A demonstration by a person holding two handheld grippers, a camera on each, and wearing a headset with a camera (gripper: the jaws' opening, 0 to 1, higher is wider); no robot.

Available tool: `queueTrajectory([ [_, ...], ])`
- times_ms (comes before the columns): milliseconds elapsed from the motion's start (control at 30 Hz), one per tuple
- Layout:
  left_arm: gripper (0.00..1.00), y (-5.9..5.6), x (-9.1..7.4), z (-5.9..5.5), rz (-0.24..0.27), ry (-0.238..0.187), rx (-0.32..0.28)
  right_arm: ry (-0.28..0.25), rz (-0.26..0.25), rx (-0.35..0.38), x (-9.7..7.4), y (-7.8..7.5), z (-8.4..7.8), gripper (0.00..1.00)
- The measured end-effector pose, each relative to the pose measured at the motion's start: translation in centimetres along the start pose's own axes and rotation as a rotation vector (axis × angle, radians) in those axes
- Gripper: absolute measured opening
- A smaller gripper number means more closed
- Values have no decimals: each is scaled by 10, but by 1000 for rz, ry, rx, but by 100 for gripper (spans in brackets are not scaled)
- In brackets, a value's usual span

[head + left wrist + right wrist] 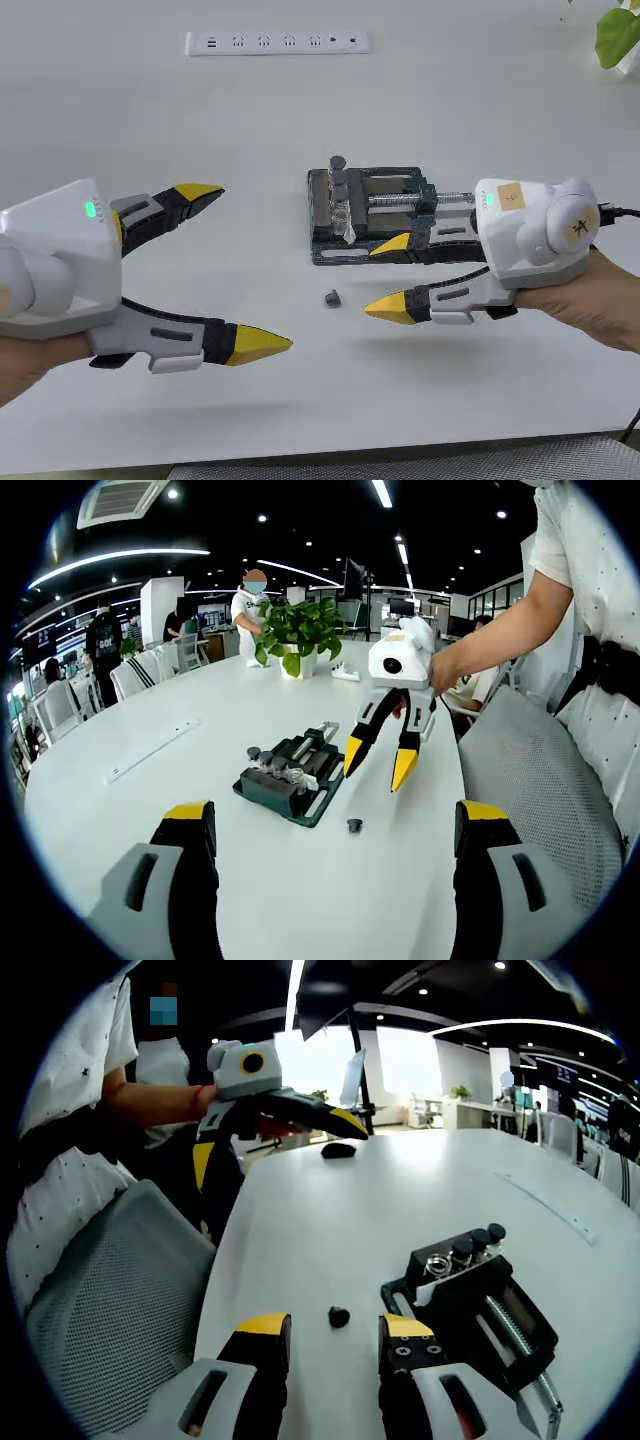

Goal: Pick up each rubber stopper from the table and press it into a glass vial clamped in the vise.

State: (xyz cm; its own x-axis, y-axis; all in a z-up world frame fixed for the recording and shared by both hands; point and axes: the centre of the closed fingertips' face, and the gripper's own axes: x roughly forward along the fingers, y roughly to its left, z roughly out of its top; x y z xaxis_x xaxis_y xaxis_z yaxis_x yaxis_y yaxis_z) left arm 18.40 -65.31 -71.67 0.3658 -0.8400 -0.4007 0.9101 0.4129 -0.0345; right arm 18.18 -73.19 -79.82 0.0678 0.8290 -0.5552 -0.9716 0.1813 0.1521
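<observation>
One loose rubber stopper (331, 298) is on the white table (150, 430), just off the front edge of the vise (390, 185), on the person's side of it. The right gripper (391, 276) hovers at that same front edge with its yellow-tipped jaws parted and nothing between them. In the right gripper view the stopper lies just ahead of the gap between the tips, so the line-up looks good.

The left gripper (250, 267) hangs well off to the vise's left, jaws spread wide and empty. It has no part in this grab.

In the vise, three vials carry dark stoppers (480, 1238). The clear glass vial (432, 1260) at the near end of the row looks uncapped, so that is the likely target.

The step in hand looks like the pick. To do it well:
- Bring the right tips down either side of the stopper, low enough to catch its body and not just the rim.
- Close gently, because a small rubber plug can squirt out sideways under a hard pinch.
- Which way up it sits is too small to tell from here, so check before lifting. The narrow end must go into the glass.
- Carry it over the open vial, square it to the mouth, and press straight down.
- Pushing at an angle risks levering the glass in the clamp.
</observation>
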Motion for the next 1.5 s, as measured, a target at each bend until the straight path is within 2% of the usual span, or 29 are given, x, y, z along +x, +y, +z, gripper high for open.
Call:
queueTrajectory([
  [300,99,2,1,-3,0,11,-11,13,52,-19,22,-2,-6,25],
  [500,99,3,2,-4,1,17,-17,32,80,-37,31,-3,-14,19],
  [800,99,5,3,-6,2,27,-22,34,108,-45,39,-5,-13,18],
  [1133,99,8,7,-4,1,23,-24,48,128,-46,40,-6,-16,11],
  [1500,98,9,7,-4,5,23,-26,56,124,-46,41,-7,-22,8],
])
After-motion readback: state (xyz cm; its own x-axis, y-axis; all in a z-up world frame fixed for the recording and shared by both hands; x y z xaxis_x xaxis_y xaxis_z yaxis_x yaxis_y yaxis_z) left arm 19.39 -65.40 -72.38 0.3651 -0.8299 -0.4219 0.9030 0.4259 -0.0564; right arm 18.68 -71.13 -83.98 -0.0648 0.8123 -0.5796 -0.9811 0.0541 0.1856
